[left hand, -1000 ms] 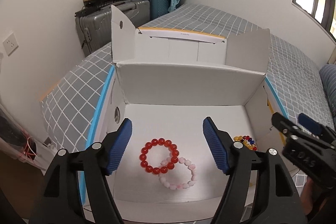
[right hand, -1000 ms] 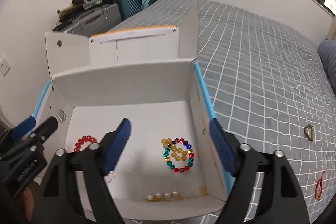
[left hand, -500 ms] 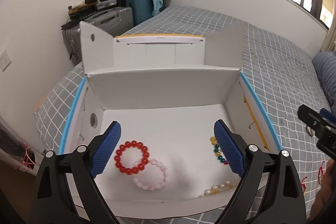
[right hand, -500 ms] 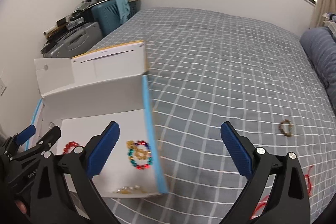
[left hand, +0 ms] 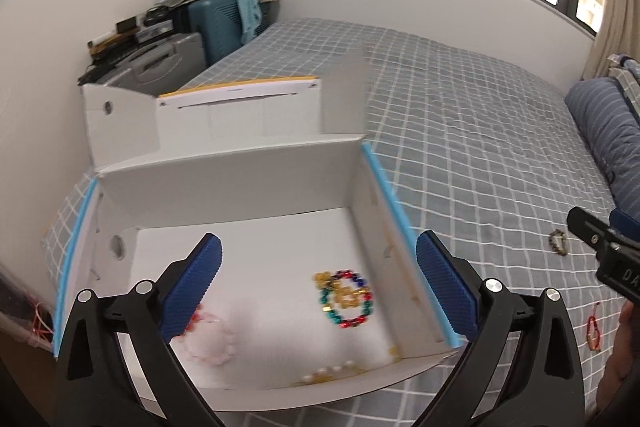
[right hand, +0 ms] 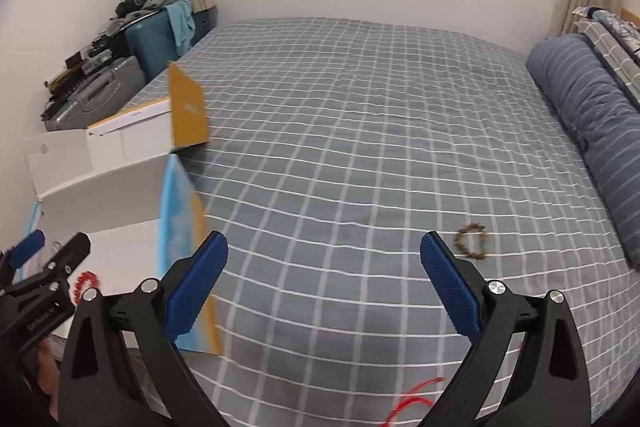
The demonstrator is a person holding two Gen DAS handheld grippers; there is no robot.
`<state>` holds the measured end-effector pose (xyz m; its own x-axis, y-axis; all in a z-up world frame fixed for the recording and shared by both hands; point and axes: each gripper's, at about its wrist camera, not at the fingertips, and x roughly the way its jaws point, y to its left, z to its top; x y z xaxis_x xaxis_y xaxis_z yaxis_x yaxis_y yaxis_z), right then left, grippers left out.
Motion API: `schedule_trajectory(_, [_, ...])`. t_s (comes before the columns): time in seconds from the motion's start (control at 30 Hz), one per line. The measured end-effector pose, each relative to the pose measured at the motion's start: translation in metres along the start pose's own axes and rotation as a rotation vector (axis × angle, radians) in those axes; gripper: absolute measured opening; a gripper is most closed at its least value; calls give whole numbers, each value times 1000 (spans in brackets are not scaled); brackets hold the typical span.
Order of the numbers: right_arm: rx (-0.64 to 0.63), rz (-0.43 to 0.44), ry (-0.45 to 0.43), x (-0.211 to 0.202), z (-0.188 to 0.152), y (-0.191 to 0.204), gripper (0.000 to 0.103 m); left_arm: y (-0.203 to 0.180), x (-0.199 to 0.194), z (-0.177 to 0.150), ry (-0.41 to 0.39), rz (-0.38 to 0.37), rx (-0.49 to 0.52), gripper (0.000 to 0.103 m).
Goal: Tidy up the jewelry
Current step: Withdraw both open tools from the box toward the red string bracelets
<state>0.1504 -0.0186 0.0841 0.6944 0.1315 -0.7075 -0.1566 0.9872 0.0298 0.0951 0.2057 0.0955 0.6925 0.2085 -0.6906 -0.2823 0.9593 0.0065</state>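
My left gripper [left hand: 316, 283] hangs above the open white cardboard box [left hand: 228, 187], its blue pads spread wide and holding nothing. Inside the box, the multicoloured bead bracelet [left hand: 346, 299] lies between the two pads, nearer the right one; the pink bead bracelet [left hand: 210, 341] lies below the left pad, partly hidden by it; pale pearl-like beads [left hand: 334, 373] rest at the near wall.

My right gripper [right hand: 324, 277] is over the grey checked bedspread [right hand: 360, 147], jaws likewise wide apart and empty. A brown bead bracelet [right hand: 472, 241] lies on the bedspread just beyond the right pad; a red cord [right hand: 412, 401] lies near the lower edge.

Legible writing: only partial white lettering on each gripper's body, too blurred to read.

Compared with a second ago, my right gripper has swung from above the box to the bedspread; my left gripper has shifted rightward, so the red bracelet once between its pads now lies off to its left.
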Motion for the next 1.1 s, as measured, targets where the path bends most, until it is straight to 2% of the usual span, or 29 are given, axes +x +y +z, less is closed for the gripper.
schedule_trajectory(0.23, [20, -49, 22, 7, -7, -49, 93, -54, 3, -1, -1, -33, 80, 97])
schedule_trajectory(0.47, [51, -118, 54, 3, -36, -111, 93, -115, 3, -17, 25, -105, 206, 97])
schedule_trajectory(0.53, [77, -129, 73, 2, -49, -131, 93, -132, 3, -25, 41, -130, 235, 97])
schedule_trajectory(0.63, [116, -144, 94, -1, -71, -156, 93, -152, 2, -42, 74, -218, 253, 97])
schedule_trajectory(0.77, [156, -139, 131, -3, -101, -179, 89, -167, 5, -64, 118, -269, 248, 97])
schedule_trajectory(1.0, [197, -134, 180, -3, -138, -211, 86, -187, 1, -108, 151, -280, 213, 97])
schedule_trajectory(1.1, [201, -133, 182, -2, -147, -222, 85, -204, -3, -127, 149, -273, 265, 97])
